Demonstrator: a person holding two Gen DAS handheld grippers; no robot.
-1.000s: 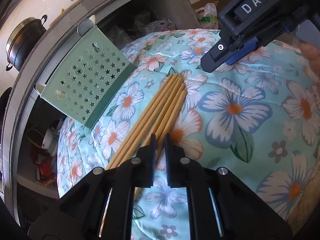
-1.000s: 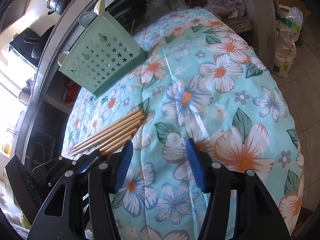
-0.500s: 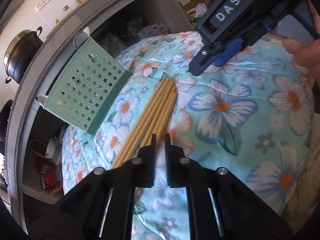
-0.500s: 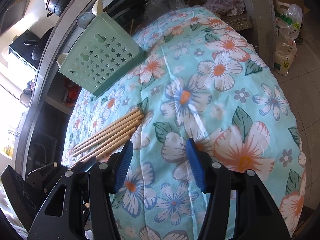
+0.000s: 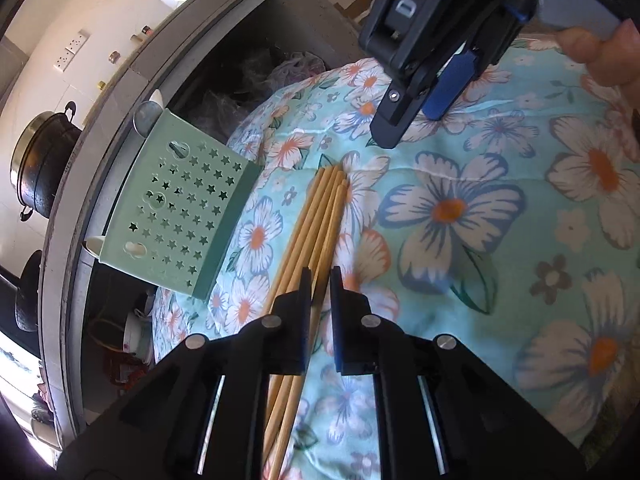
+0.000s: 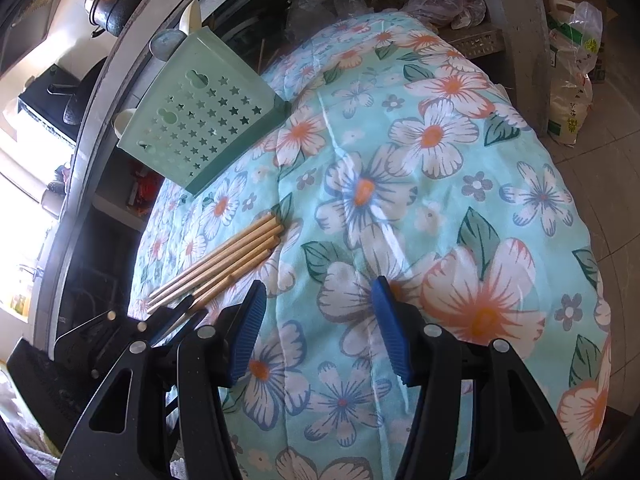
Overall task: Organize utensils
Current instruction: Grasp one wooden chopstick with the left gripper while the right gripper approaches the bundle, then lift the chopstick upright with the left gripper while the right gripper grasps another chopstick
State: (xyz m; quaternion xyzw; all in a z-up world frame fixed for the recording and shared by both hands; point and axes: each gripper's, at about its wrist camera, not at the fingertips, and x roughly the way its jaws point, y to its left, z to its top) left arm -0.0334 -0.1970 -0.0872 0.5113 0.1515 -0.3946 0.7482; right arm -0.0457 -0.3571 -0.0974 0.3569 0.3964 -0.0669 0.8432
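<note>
Floral cloth [image 5: 460, 248] under left tool [image 5: 320, 280] nipping one bamboo chopstick [image 5: 326, 240], right tool [image 6: 318, 312] spread wide, unladen.

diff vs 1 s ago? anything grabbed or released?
The left gripper has risen and tipped, its narrowly parted fingers astride one stick of the chopsticks; whether it actually grips is unclear. The right gripper stayed open and empty, and looms nearer in the left view. Nothing released. The bundle and the green utensil holder lie where they were on the floral cloth.
</note>
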